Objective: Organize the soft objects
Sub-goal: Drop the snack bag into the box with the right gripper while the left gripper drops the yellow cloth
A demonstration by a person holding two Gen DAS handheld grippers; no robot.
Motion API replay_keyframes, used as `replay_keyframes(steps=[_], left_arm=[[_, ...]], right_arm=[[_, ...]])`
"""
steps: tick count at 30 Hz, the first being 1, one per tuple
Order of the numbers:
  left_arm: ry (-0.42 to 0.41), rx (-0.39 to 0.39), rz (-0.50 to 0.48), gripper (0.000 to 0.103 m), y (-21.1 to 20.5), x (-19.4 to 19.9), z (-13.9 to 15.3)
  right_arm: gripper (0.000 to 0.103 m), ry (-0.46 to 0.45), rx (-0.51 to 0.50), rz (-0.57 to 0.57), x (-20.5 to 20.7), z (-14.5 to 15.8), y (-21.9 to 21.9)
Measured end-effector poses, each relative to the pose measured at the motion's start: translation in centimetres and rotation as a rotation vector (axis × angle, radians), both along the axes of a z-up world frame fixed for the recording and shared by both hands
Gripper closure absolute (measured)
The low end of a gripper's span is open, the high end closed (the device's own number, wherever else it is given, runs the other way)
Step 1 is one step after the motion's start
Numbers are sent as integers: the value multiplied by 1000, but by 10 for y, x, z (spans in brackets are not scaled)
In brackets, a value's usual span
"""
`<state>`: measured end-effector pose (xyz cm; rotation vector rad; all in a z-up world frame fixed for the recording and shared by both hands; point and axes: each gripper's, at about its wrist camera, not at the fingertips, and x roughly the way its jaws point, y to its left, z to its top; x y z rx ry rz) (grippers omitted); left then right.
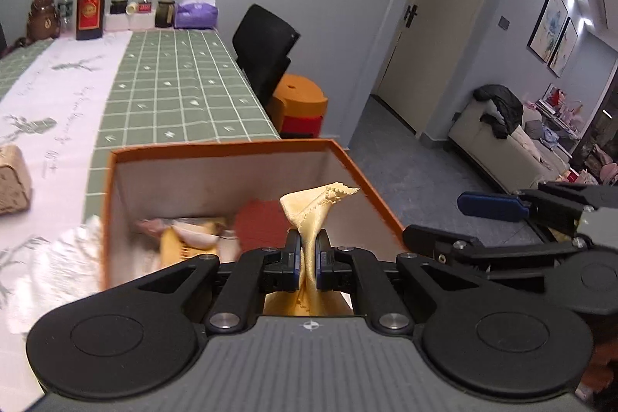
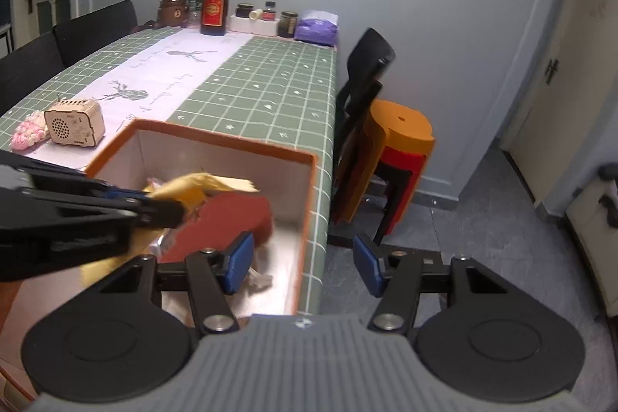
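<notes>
An orange box with white inner walls stands at the table's right edge; it also shows in the right wrist view. Inside lie a dark red cloth, seen too in the right wrist view, and several other soft items. My left gripper is shut on a pale yellow cloth and holds it over the box; it reaches in from the left in the right wrist view. My right gripper is open and empty above the box's right wall, and shows at the right in the left wrist view.
The green checked tablecloth has a white runner. A wooden speaker box and a pink knitted item sit at left. Bottles, jars and a purple tissue pack line the far wall. A black chair and stacked stools stand beside the table.
</notes>
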<state>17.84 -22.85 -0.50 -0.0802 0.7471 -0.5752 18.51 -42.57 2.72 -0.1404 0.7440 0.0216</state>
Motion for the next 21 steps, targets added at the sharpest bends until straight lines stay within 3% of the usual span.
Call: replay_keyframes(steps=[7,8,9,10,11,12,13,15,21], left_arm=[[7,-10,12,95,-26,4,-10],[4,-16,5,89,-27,5,-11],[-4,-20,3,80,-28,4,-12],[-17,-18,11,58,-28,3,-13],[-26,-14,24,19,-28,3,-12],[-37,-21,43,5,-27,1,-12],[-57,-45,72,1,-25,-3,-10],[-66,-68,115,1,-23,-5,-6],[11,-112,149,1,-8,4,1]], right_arm=[[46,27,6,-3,-5,-13,-17],[46,28,9,-5,-5,-14,-20],[46,29,11,-6,-6,-15,-21],[46,29,11,-7,-6,-16,-23],[46,28,11,-7,-6,-16,-24],[46,27,10,-6,-7,-16,-24],[46,25,12,-5,-7,-16,-24],[46,21,16,-2,-7,-16,-24],[46,8,10,16,-14,-13,-18]])
